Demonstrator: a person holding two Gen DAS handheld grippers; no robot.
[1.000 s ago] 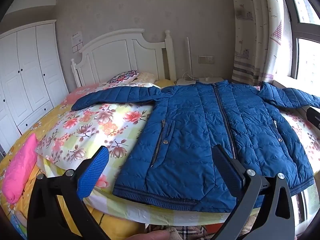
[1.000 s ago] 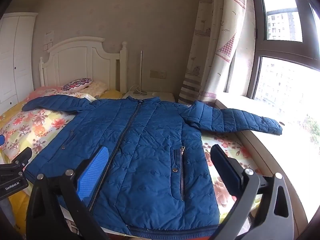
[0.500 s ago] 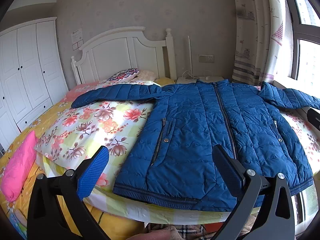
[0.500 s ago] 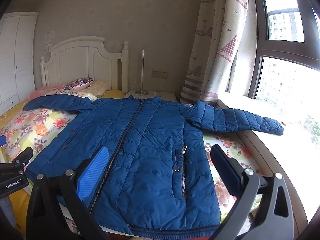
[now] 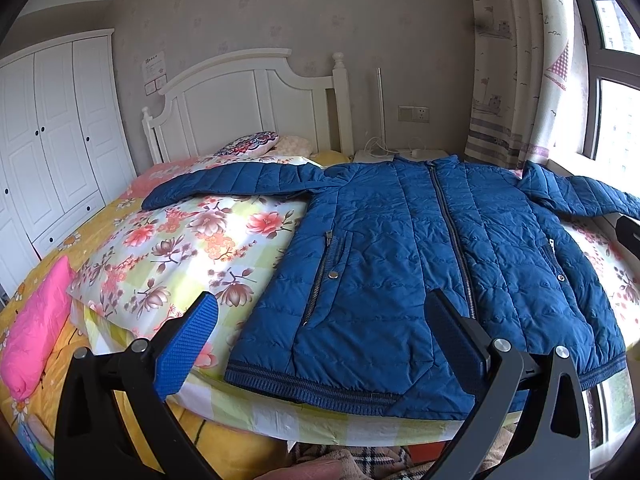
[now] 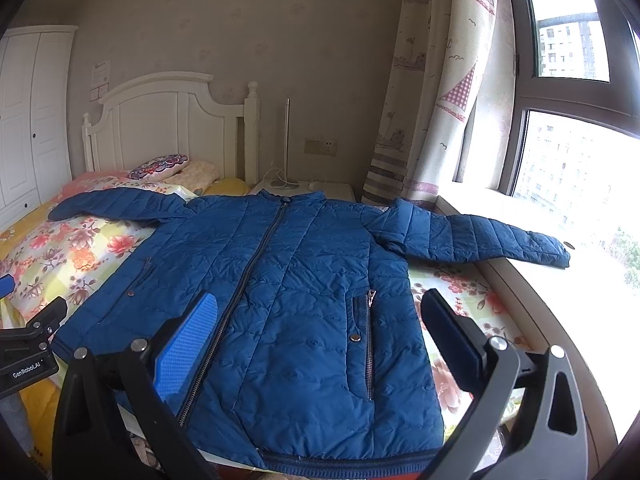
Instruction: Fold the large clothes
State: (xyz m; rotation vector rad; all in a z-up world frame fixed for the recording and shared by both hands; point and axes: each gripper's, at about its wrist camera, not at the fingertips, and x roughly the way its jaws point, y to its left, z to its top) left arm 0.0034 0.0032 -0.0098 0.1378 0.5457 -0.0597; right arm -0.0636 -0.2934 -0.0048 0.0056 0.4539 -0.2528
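A blue quilted jacket (image 5: 400,248) lies flat and zipped on the bed, front up, hem toward me, both sleeves spread out. It also shows in the right wrist view (image 6: 288,292), with one sleeve reaching onto the window sill. My left gripper (image 5: 320,328) is open and empty, held above the hem near the jacket's left half. My right gripper (image 6: 320,328) is open and empty, above the hem over the jacket's right half. Neither touches the jacket.
A floral quilt (image 5: 180,252) covers the bed under the jacket, with a pink pillow (image 5: 36,324) at its left edge. A white headboard (image 5: 248,100), a wardrobe (image 5: 48,132) at left, a nightstand (image 6: 304,190), a curtain (image 6: 432,100) and a window sill (image 6: 560,280) at right.
Both grippers have risen and eased slightly back, so the jacket sits a little lower in both views. Both stay open and the jacket has not moved.
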